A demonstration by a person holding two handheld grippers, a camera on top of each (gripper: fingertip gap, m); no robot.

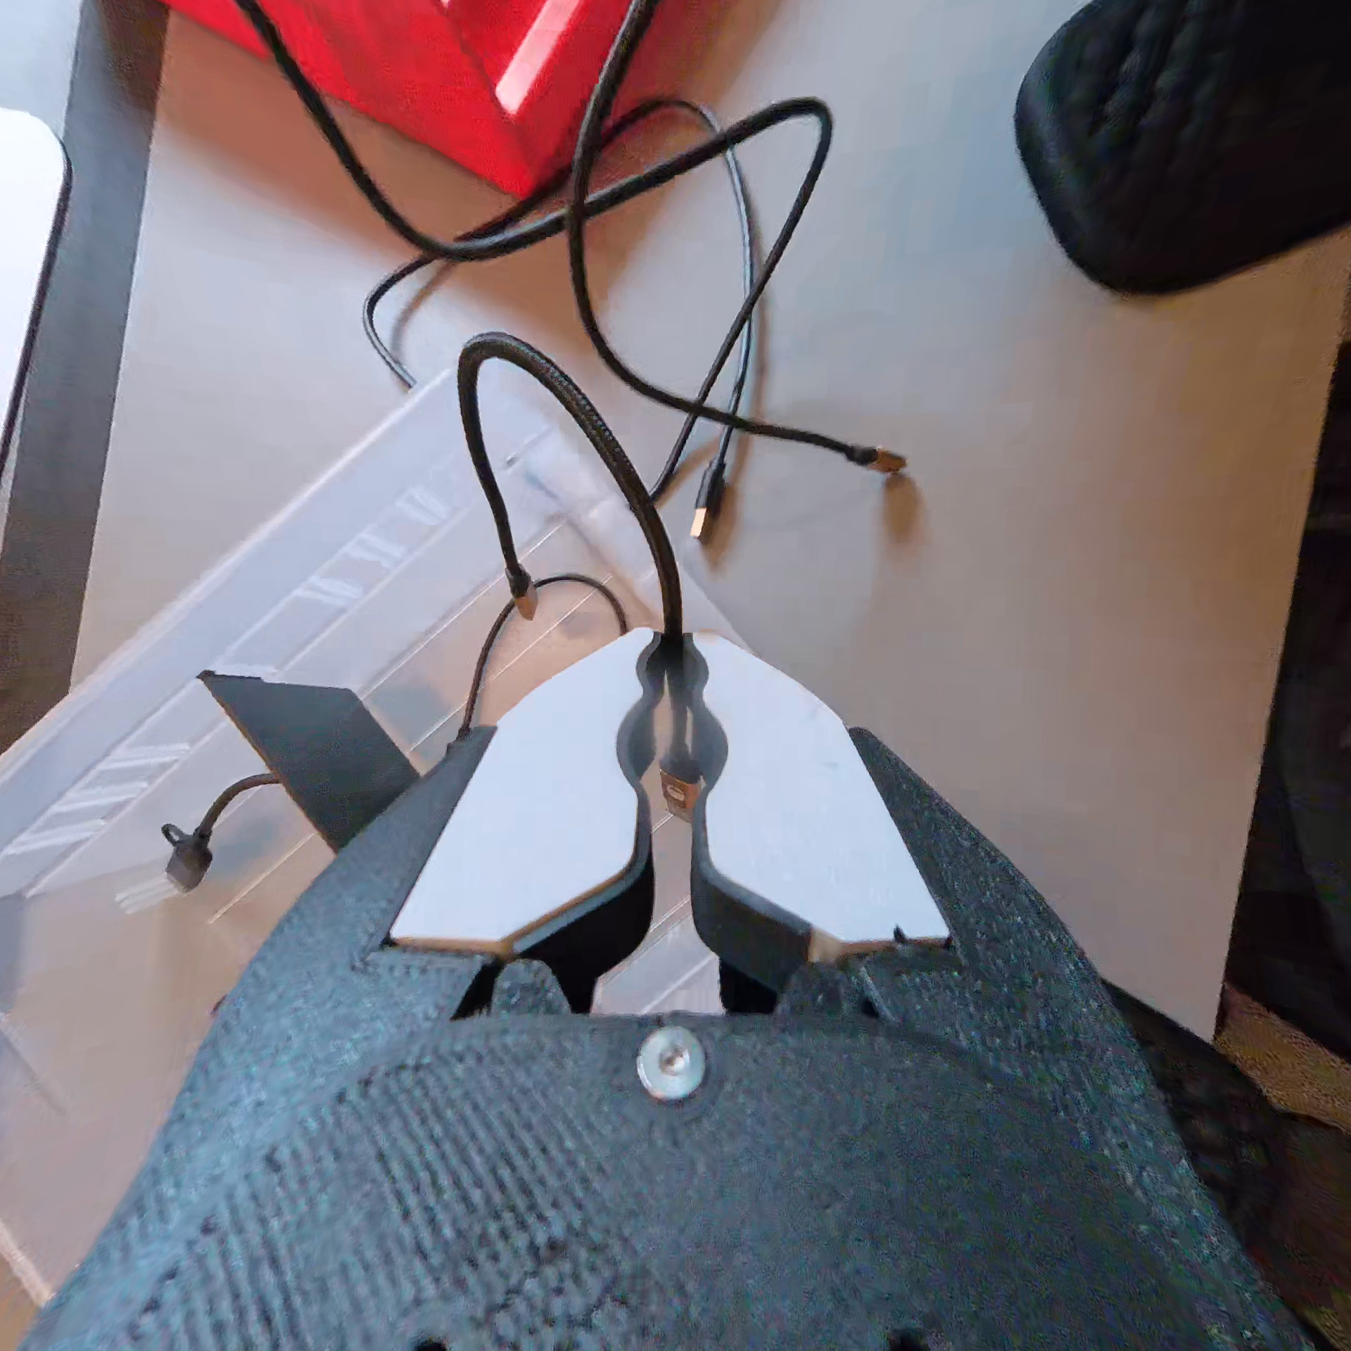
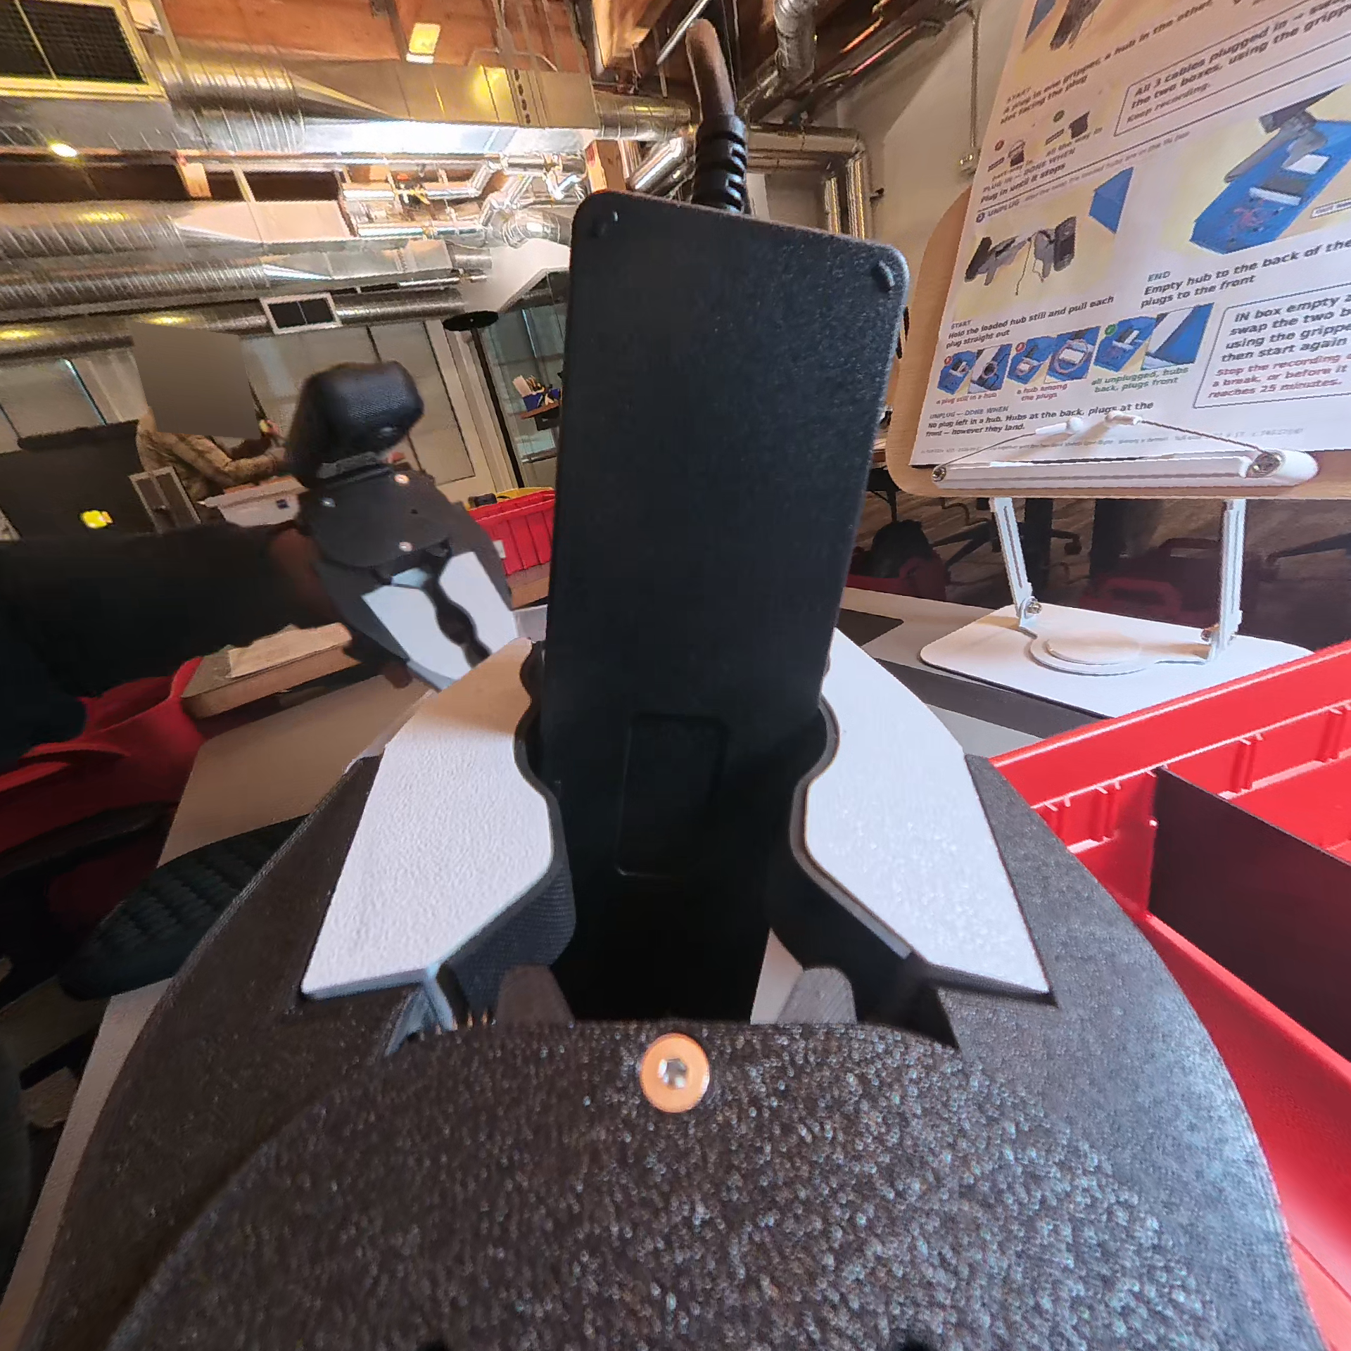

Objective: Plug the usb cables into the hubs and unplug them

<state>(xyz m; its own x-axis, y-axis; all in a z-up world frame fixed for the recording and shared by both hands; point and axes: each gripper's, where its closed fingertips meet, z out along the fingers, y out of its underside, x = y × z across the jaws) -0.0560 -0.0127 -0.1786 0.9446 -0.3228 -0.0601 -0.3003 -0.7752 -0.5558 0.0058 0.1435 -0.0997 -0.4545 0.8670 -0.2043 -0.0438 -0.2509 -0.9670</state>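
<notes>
In the left wrist view my left gripper (image 1: 669,643) is shut on a black braided USB cable (image 1: 585,417). Its plug (image 1: 676,793) sits between the fingers and points back toward the camera. The cable arches up and its other plug (image 1: 523,596) hangs over a clear bin (image 1: 307,555). Two loose cable plugs (image 1: 705,512) (image 1: 881,459) lie on the grey table (image 1: 1023,585). In the right wrist view my right gripper (image 2: 683,658) is shut on a black hub (image 2: 724,475), held upright, its cord (image 2: 720,146) leaving the top. The left gripper (image 2: 457,643) shows beyond it at the left.
A second black hub (image 1: 314,746) with a short cord and plug (image 1: 188,863) lies in the clear bin. A red bin (image 1: 439,80) stands at the back, and it or another red bin shows in the right wrist view (image 2: 1206,804). A black chair (image 1: 1184,131) is at right. An instruction sheet on a white stand (image 2: 1111,453) stands behind. The tips of one gripper are about 20 cm away from the tips of the other.
</notes>
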